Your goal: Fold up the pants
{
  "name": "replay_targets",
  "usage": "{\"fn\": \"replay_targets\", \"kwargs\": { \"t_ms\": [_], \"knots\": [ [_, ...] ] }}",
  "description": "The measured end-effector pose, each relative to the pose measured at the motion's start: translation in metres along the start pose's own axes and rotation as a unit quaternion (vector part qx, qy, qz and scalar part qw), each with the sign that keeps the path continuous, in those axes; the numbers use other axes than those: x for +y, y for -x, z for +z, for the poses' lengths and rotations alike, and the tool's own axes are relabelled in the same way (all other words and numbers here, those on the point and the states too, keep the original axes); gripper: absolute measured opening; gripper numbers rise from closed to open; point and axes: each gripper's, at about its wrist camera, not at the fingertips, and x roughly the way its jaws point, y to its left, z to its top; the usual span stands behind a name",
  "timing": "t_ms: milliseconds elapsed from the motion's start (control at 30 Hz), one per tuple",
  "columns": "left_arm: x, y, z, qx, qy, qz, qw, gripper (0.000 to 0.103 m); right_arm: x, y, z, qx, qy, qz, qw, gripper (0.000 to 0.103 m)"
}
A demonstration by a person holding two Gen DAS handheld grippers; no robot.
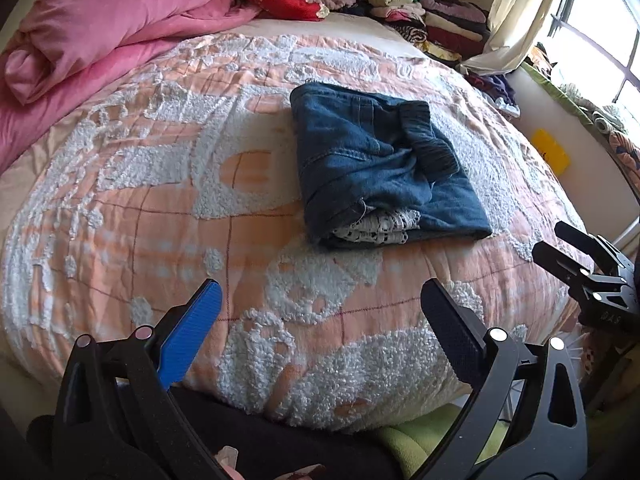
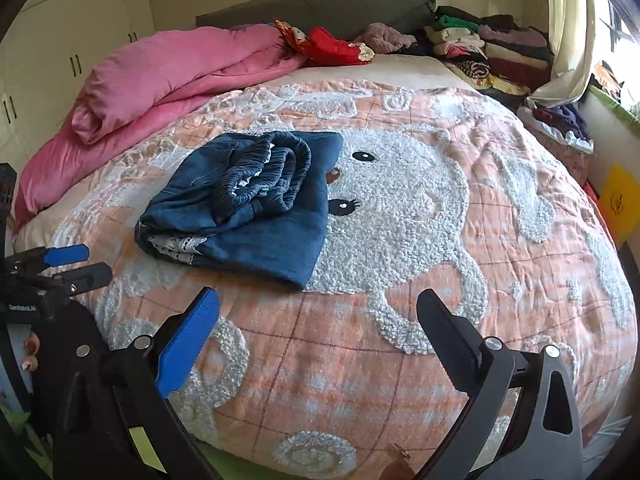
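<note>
Blue denim pants [image 1: 380, 168] lie folded into a compact bundle on the bed, with the elastic waistband on top and white lace trim showing at the near edge. They also show in the right wrist view [image 2: 248, 204], left of centre. My left gripper [image 1: 320, 300] is open and empty, held back near the bed's front edge, well short of the pants. My right gripper [image 2: 318, 308] is open and empty, also near the front edge, to the right of the pants. The right gripper also appears at the right edge of the left wrist view [image 1: 560, 248].
The bed has a peach quilt [image 2: 440, 240] with white fluffy animal shapes. A pink duvet [image 2: 168, 80] is bunched at the far left. Stacks of folded clothes [image 2: 492, 52] sit at the far right by the curtain and window. White cupboards [image 2: 52, 32] stand left.
</note>
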Motion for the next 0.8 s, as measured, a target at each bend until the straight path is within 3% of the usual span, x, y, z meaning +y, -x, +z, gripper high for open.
{"fn": "replay_targets", "kwargs": {
  "t_ms": [800],
  "knots": [
    [0.0056, 0.0032, -0.0009, -0.001, 0.014, 0.019, 0.9997, 0.093, 0.0071, 0.0015, 0.0005, 0.004, 0.009, -0.001, 1.0, 0.098]
  ]
}}
